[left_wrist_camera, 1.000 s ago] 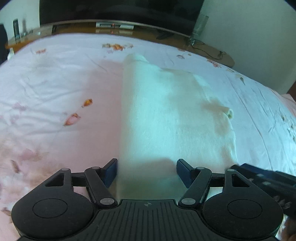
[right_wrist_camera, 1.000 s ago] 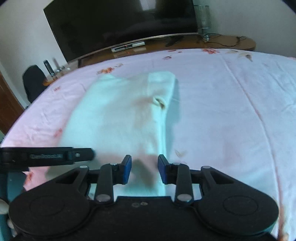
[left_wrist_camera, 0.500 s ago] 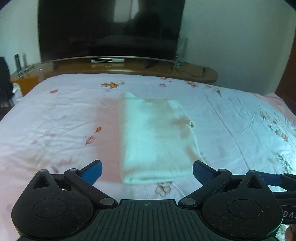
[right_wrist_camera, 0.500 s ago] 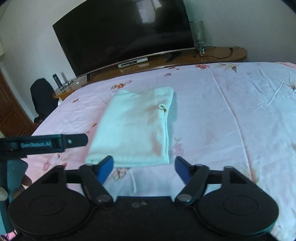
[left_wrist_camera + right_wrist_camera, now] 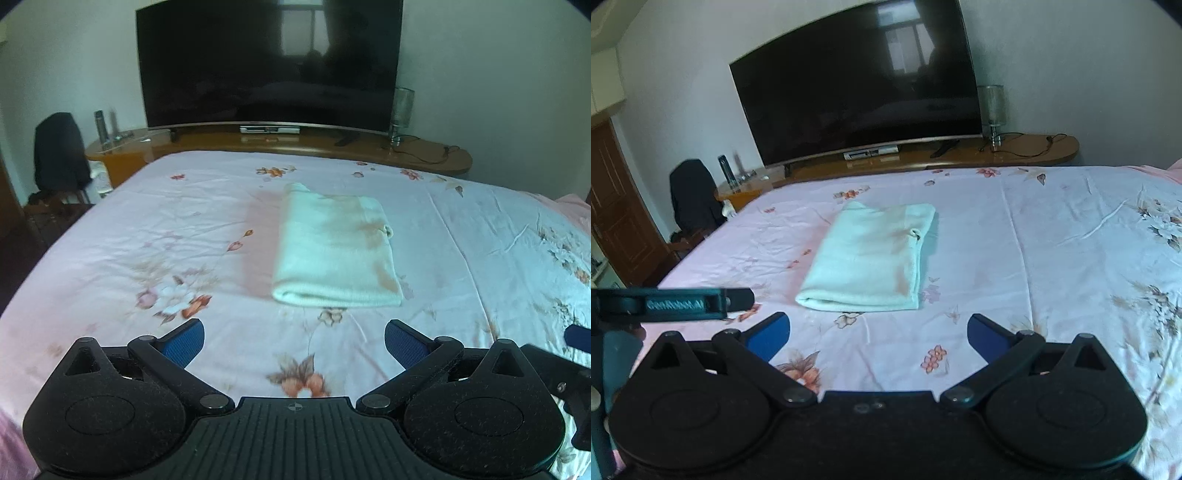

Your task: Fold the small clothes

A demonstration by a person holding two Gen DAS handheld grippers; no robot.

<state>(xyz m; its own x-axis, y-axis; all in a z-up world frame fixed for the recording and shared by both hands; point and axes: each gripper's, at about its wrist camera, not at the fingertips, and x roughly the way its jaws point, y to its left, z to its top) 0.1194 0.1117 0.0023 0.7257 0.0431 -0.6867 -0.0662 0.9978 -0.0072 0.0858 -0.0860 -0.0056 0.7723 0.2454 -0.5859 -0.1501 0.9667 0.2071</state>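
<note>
Left tool [image 5: 293, 338] gapes wide and empty, right tool [image 5: 878, 332] opening, both clear of the folded cloth [image 5: 334, 251].

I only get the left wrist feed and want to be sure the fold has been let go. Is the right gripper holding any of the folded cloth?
Observer: No. The right gripper has its jaws opening, with only the bedsheet between them.
Operator: How close is it to the cloth?
Observer: The folded cloth lies flat beyond its fingertips, clear of both.
Operator: And where does my left gripper sit from that side?
Observer: Its labelled side bar shows at the right view's left edge, beside the right gripper and also short of the cloth.
</note>
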